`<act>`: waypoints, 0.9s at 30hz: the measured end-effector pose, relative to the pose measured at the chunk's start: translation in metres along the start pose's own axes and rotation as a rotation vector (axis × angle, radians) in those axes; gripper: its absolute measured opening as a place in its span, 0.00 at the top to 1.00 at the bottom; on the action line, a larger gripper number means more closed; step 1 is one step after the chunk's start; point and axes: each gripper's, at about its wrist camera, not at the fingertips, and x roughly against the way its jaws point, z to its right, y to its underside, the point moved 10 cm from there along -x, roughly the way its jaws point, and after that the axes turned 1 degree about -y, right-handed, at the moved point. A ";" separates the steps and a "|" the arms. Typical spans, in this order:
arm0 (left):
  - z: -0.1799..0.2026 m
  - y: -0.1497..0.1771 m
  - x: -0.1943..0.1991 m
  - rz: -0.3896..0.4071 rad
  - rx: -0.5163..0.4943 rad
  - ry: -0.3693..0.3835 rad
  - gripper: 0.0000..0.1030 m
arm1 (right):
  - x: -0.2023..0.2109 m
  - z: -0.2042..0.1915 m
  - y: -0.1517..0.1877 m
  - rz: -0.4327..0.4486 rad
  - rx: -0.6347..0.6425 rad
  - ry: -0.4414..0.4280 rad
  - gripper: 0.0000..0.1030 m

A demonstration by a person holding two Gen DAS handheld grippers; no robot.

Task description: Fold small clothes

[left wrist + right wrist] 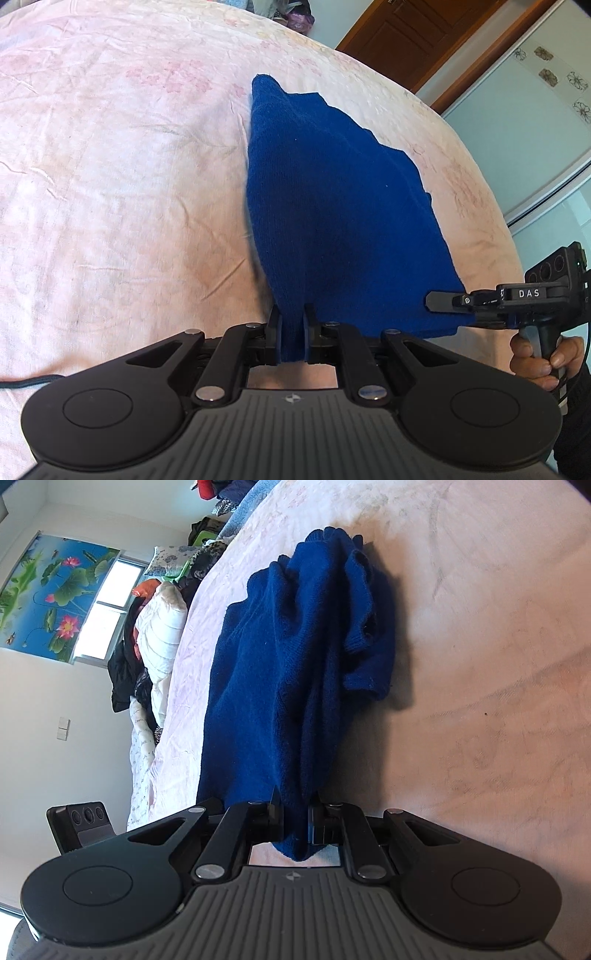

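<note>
So the bed (110, 166) fills most of both views, pink floral sheet, a bit wrinkled. On it is the one garment in play, a blue knit sweater (325, 192), sitting center frame in the left view and running up the middle of the right view. Its near edge is lifted and the far end trails on the sheet.

Progress-wise I'd say early to mid. It looks bunched lengthwise, and in the right view a sleeve or hem part is flopped over in the upper middle, not flat. No tidy folded shape yet, so laying it down, squaring it and the last folds all look undone.

Left gripper (291, 325) at bottom center is clenched on a pinch of the near edge. Right gripper (295, 812) is likewise clamped on a bunch of fabric, a bit poking out behind the jaws.
</note>
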 end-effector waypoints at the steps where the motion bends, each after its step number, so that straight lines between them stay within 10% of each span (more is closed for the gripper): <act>1: 0.000 0.001 0.000 0.001 -0.002 -0.002 0.91 | 0.000 -0.002 0.000 0.001 0.000 0.000 0.86; 27: 0.003 0.009 0.006 -0.009 0.009 0.001 0.91 | -0.002 0.006 0.005 -0.014 -0.035 0.002 0.86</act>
